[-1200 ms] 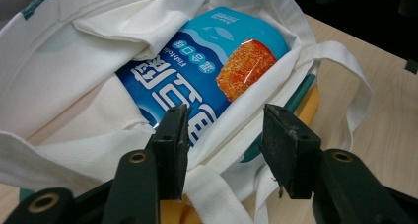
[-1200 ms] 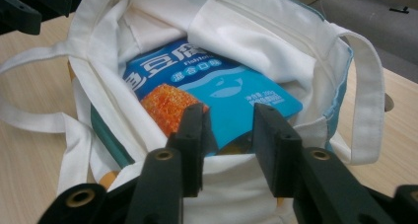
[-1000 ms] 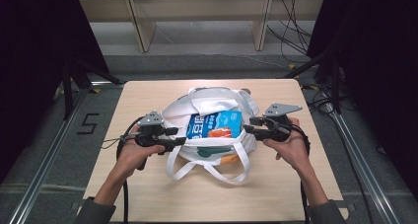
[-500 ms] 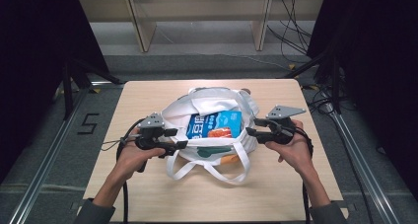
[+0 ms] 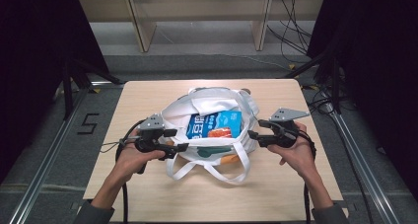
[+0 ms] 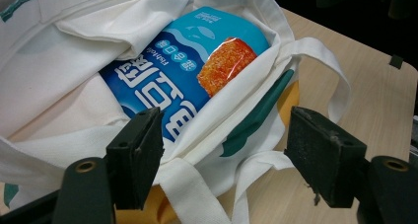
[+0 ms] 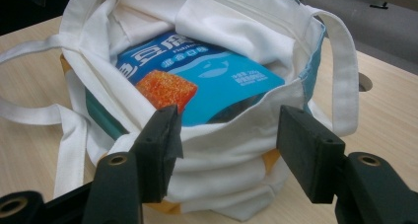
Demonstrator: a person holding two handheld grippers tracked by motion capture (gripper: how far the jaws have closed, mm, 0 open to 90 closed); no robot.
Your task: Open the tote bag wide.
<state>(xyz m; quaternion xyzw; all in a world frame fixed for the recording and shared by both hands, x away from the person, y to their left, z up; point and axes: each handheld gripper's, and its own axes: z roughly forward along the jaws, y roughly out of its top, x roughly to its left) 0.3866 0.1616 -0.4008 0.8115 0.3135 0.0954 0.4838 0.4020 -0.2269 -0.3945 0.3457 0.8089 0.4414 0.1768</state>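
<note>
A white cloth tote bag (image 5: pixel 207 105) lies open on the wooden table (image 5: pixel 143 98) with a blue snack packet (image 5: pixel 215 124) inside it. My left gripper (image 5: pixel 180 139) is at the bag's left rim and my right gripper (image 5: pixel 253 135) at its right rim. The left gripper view shows the bag (image 6: pixel 74 86), the packet (image 6: pixel 172 71) and my left gripper (image 6: pixel 224 160) astride the rim and a handle strap. In the right gripper view my right gripper (image 7: pixel 226 140) straddles the bag's (image 7: pixel 231 135) rim in front of the packet (image 7: pixel 217 81). Both pairs of jaws have just been opening, and their pads do not press the cloth.
The bag's white handle straps (image 5: pixel 207 170) trail toward the table's near edge. Bare table lies left, right and in front of the bag. Behind the table are a low wooden shelf frame (image 5: pixel 197 17) and floor cables (image 5: pixel 291 31); metal rails (image 5: pixel 39 174) run along both sides.
Both grippers' jaws stand wider than a second ago and have let go of the bag's rim. The hands have hardly moved, and the bag rests in place.
</note>
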